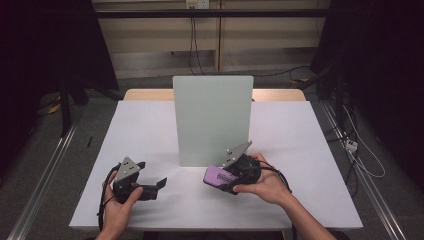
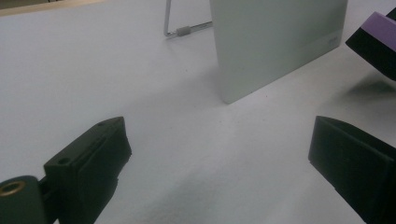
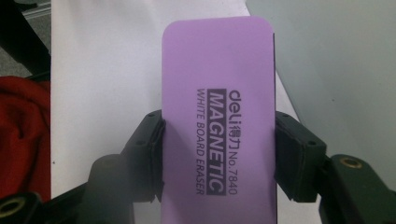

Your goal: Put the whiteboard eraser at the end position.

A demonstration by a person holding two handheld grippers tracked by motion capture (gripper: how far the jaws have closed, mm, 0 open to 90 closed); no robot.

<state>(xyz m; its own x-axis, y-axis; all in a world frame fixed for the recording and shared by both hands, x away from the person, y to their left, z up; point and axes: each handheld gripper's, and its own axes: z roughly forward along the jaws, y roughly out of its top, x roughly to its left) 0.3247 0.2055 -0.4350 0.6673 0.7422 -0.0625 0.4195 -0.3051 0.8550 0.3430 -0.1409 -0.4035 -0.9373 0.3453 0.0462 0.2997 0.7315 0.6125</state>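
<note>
The right gripper [image 1: 223, 181] clamps a purple whiteboard eraser [image 3: 217, 121] between its jaws — just in front of the upright white board [image 1: 212, 120]. The left gripper [image 1: 159, 184] rests on the table [image 1: 300, 150], jaws wide apart — holding nothing.

Purple magnetic whiteboard eraser [image 3: 217, 126] clamped flat between the right claw [image 3: 218, 156] jaws, pale board [image 3: 341, 70] just beyond.

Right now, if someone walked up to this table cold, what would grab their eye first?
The purple whiteboard eraser, clamped between the right gripper's jaws near the table's front. Next, the pale board standing upright mid-table on a wire stand. The left gripper sits open and empty at front left.
</note>
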